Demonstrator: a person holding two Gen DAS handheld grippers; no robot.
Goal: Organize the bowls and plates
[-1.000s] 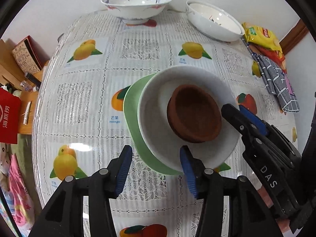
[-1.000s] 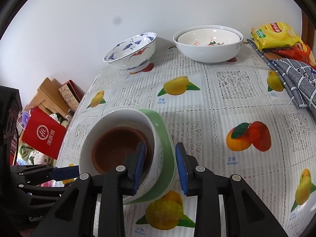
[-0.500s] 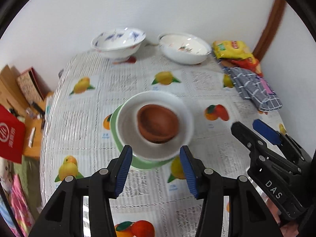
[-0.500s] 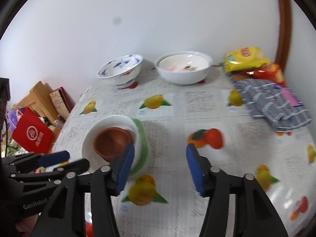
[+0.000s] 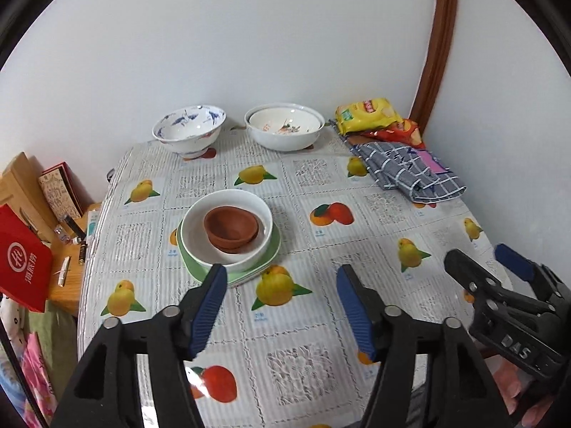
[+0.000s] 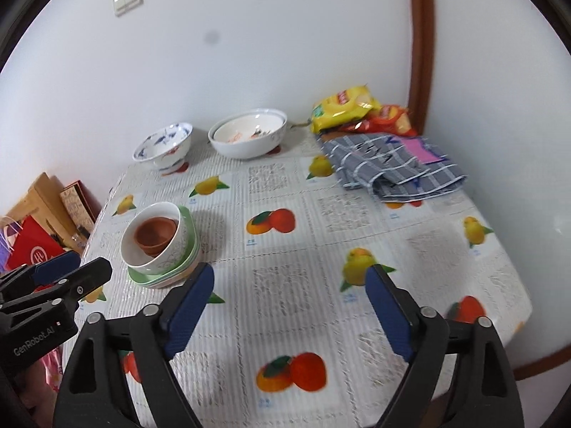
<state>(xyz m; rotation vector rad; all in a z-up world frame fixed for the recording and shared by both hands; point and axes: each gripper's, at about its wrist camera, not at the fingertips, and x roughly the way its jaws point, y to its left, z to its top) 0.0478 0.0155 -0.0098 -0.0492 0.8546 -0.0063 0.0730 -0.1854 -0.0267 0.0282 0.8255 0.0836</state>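
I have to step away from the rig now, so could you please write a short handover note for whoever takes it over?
Left gripper: jaws just opened wider, nothing between them, clear of the stack.
Right gripper: jaws just opened wide, empty, over bare tablecloth.
Done: brown bowls sit nested in the white bowl, which stands on the green plates.
Left, as it looks: blue-patterned bowl and large white bowl, which seems to hold a second dish, stand apart by the wall; probably gather them.

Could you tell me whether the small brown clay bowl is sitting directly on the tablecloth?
No, the small brown clay bowl sits inside the white bowl.
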